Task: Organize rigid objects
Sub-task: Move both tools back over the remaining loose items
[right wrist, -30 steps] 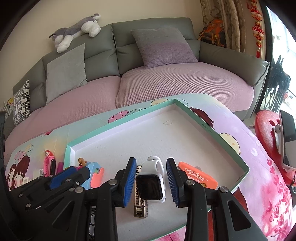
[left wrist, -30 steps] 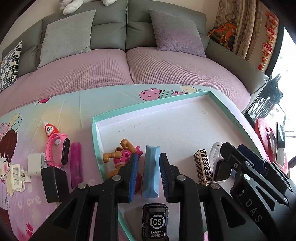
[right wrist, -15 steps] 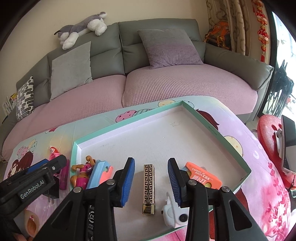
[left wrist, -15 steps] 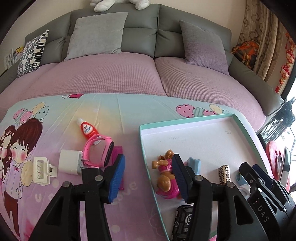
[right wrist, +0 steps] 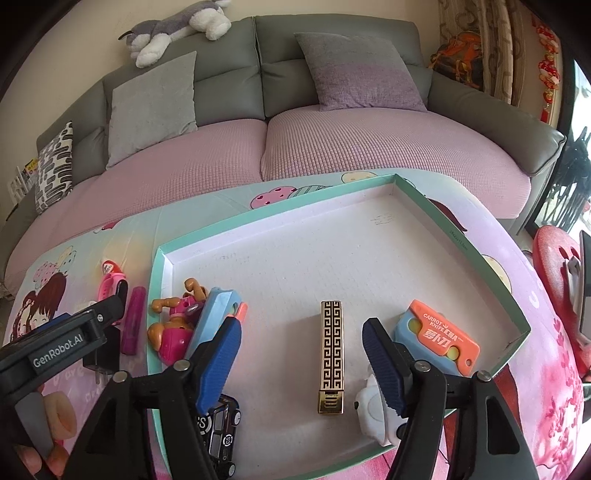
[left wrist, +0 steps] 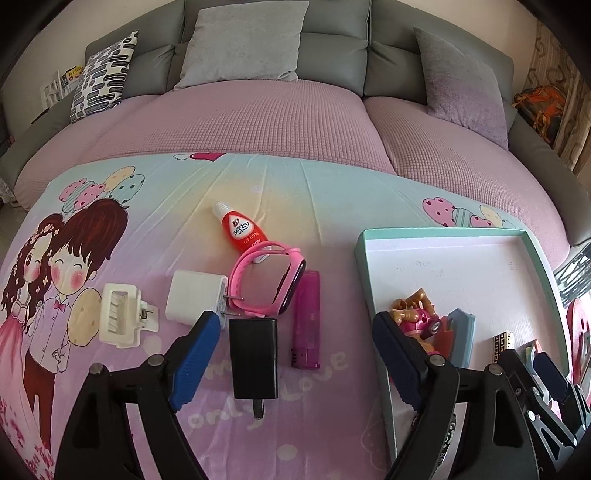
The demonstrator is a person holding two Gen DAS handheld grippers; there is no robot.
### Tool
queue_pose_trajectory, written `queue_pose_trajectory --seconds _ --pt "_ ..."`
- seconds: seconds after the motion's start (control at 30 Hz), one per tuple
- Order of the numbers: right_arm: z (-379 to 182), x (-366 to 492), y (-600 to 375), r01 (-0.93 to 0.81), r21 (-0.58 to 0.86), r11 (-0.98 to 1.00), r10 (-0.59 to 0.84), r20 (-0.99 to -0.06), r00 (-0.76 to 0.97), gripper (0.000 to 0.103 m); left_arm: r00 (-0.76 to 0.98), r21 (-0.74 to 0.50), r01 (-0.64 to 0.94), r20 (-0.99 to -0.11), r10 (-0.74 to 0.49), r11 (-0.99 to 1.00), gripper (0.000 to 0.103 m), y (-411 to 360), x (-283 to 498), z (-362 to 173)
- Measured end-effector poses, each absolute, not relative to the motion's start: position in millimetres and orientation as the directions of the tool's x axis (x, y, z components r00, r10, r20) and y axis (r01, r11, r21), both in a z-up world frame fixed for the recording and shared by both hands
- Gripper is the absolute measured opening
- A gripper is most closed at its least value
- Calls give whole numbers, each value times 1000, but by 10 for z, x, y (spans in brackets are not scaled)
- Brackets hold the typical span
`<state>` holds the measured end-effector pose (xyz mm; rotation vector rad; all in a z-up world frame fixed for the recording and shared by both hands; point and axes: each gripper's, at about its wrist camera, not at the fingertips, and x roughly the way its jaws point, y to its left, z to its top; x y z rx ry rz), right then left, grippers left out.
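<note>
While my left gripper [left wrist: 291, 360] spreads over the black charger [left wrist: 253, 358] untouched, my right gripper [right wrist: 301, 363] opens around the gold lipstick [right wrist: 331, 355] near the tray's [right wrist: 461, 242] front edge.

I see a grey sofa [right wrist: 332, 48] with a pink cover [left wrist: 258, 122], a grey cushion [left wrist: 243, 40], a patterned pillow [left wrist: 99, 74] and a plush dog [right wrist: 173, 27] on top.
</note>
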<state>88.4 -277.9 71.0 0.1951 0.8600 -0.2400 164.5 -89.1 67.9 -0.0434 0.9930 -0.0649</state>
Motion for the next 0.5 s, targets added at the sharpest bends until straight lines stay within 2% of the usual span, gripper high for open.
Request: queue_pose_trajectory --seconds 0.13,0.3,0.5 --pt "695 909 -2729 278 69 958 -127 -768 627 84 534 -65 11 -843 -61 998 88 -839 1656 653" --pt "686 912 -2712 284 66 957 -135 -765 630 103 518 -73 -16 -853 -54 997 88 -767 1674 604" --pt "686 938 -2685 281 64 957 -135 -763 632 103 511 -83 -44 -858 -49 996 88 -672 1683 569"
